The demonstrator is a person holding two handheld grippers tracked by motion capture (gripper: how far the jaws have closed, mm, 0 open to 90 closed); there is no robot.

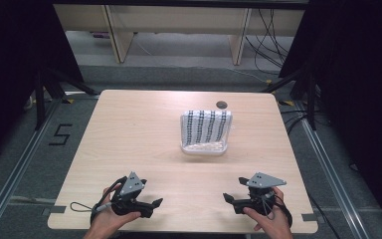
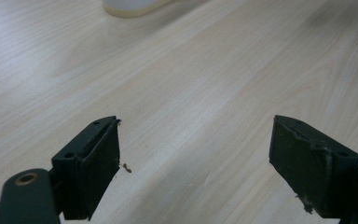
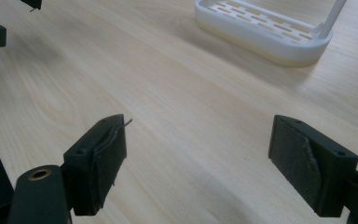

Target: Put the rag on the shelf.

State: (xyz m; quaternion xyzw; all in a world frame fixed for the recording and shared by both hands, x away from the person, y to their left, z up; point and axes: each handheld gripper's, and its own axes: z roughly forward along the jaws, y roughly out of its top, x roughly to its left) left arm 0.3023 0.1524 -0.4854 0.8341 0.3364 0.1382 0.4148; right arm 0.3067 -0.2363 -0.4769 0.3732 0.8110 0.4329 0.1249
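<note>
A white slotted plastic rack (image 1: 205, 132) with an upright back panel of dark slots stands right of the table's centre. Its base (image 3: 261, 32) lies ahead and to the right in the right gripper view, and its near edge (image 2: 130, 7) appears at the top of the left gripper view. Held in a hand near the front edge, my left gripper (image 1: 151, 196) is open, jaws wide apart (image 2: 196, 140) over bare wood. My right gripper (image 1: 233, 189) is open too, with nothing between its jaws (image 3: 198, 140), and it points inward toward the left one.
The light wooden table (image 1: 129, 129) has a round cable hole (image 1: 222, 104) behind the rack. A cable loop (image 1: 79, 206) trails from the left gripper near the front left corner. Dark stands and floor cables flank the table.
</note>
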